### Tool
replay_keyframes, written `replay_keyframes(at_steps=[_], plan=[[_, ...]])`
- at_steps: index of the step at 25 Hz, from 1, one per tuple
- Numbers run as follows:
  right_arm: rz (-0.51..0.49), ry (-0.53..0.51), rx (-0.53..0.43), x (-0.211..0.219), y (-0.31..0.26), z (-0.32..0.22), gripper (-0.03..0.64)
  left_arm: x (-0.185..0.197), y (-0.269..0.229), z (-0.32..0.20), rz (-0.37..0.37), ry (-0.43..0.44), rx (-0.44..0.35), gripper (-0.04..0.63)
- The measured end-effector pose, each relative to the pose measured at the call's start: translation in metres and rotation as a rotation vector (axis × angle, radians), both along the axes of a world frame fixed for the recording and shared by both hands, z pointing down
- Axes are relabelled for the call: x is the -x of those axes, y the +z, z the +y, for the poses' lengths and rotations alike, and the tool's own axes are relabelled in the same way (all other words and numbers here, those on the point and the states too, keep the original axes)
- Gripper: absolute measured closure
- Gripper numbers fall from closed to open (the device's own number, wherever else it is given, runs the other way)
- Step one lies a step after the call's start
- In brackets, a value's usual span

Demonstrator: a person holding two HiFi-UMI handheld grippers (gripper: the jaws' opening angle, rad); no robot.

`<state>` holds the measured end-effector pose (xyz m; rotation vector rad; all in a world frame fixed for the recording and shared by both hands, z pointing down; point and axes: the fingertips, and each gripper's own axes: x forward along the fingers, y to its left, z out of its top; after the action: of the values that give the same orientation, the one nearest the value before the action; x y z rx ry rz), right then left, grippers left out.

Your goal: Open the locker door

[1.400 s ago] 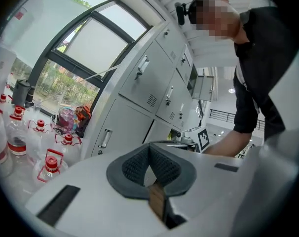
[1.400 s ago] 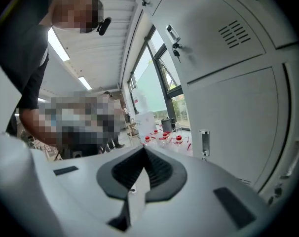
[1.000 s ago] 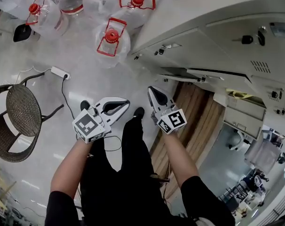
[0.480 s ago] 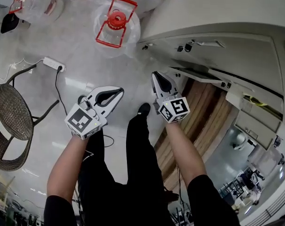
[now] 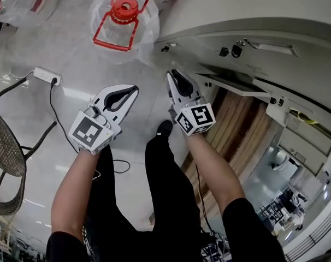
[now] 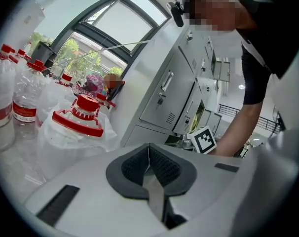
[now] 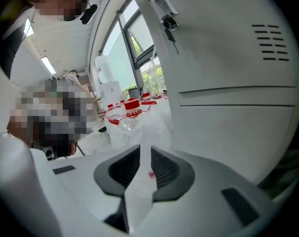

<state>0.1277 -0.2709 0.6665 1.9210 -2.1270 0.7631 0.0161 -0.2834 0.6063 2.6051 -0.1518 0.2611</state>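
A bank of pale grey lockers (image 5: 253, 15) fills the upper right of the head view. One door shows a lock with a key (image 5: 231, 51) in it; below it a door (image 5: 239, 86) stands ajar. In the right gripper view a shut door with key lock (image 7: 167, 16) and vent slots (image 7: 270, 43) is close ahead. My right gripper (image 5: 178, 84) (image 7: 145, 152) hangs just left of the lockers, apart from them, its jaws opening with nothing between them. My left gripper (image 5: 122, 97) (image 6: 148, 149) is shut and empty over the floor.
Large water bottles with red caps and handles (image 5: 122, 15) (image 6: 83, 120) stand on the floor left of the lockers. A wicker chair (image 5: 1, 146) and a white power strip (image 5: 45, 75) with its cable lie at the left. The person's legs are below.
Both grippers have moved up and nearer the lockers as the head view shifted. The right gripper's jaws have parted from shut. The left gripper stays shut.
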Motion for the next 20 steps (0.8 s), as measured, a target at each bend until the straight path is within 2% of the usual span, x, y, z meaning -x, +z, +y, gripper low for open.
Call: replay_keyframes(at_steps=[5, 10, 15, 20], plan=[[0.019, 0.077, -0.007, -0.029, 0.037, -0.015, 0.548, -0.003, 0.023, -0.009, -0.011, 0.014, -0.028, 0.583], [-0.005, 0.168, 0.011, -0.056, 0.073, -0.026, 0.523, -0.007, 0.046, -0.017, -0.025, 0.031, -0.051, 0.578], [0.008, 0.168, 0.022, -0.065, 0.1, -0.035, 0.522, -0.012, 0.067, -0.017, -0.012, 0.038, -0.047, 0.574], [0.0, 0.212, 0.024, -0.079, 0.121, -0.044, 0.522, -0.018, 0.083, -0.019, 0.011, 0.056, -0.044, 0.574]])
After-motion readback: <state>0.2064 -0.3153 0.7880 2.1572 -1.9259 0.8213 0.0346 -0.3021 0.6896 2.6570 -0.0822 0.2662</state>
